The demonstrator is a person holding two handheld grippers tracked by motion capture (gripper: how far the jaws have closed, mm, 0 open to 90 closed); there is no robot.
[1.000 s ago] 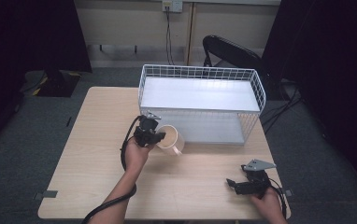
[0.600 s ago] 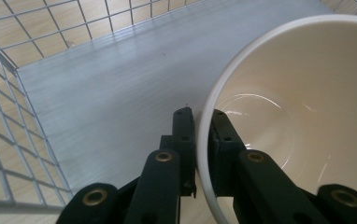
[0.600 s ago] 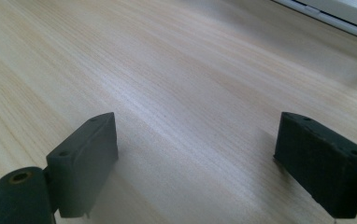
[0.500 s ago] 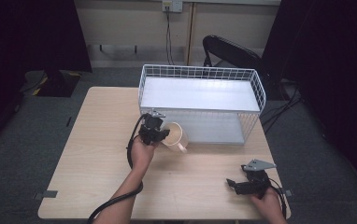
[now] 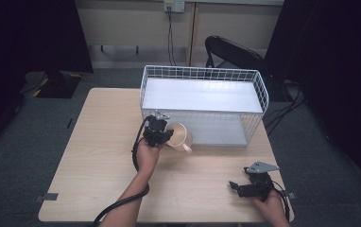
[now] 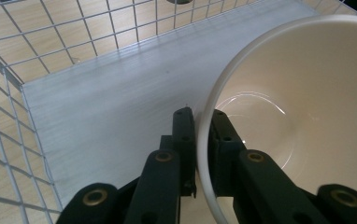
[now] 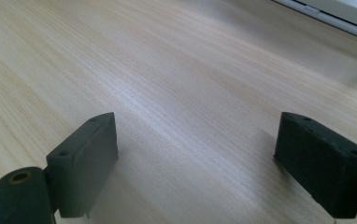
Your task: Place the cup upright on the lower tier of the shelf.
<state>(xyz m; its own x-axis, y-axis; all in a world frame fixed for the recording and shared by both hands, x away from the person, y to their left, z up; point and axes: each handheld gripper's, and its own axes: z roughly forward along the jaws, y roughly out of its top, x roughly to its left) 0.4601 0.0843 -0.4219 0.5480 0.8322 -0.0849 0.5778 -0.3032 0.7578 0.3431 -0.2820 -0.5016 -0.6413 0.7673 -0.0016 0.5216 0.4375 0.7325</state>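
Left gripper (image 6: 203, 140) pinches my cup (image 6: 307, 116) by its rim alone, one jaw inside, one outside, held tilted over the near edge of the wire basket (image 5: 204, 75). Risk: so thin a hold may let it swivel or slip, striking the wire. Right gripper (image 7: 195, 154) rests wide open, unloaded, on the table (image 5: 98, 156).

High view looks down on the whole bench (image 5: 98, 142); gripper views sit close: left faces the wire basket (image 6: 8, 93), right skims the bench.

Cup (image 6: 307, 116) cropped at the left gripper view's right edge
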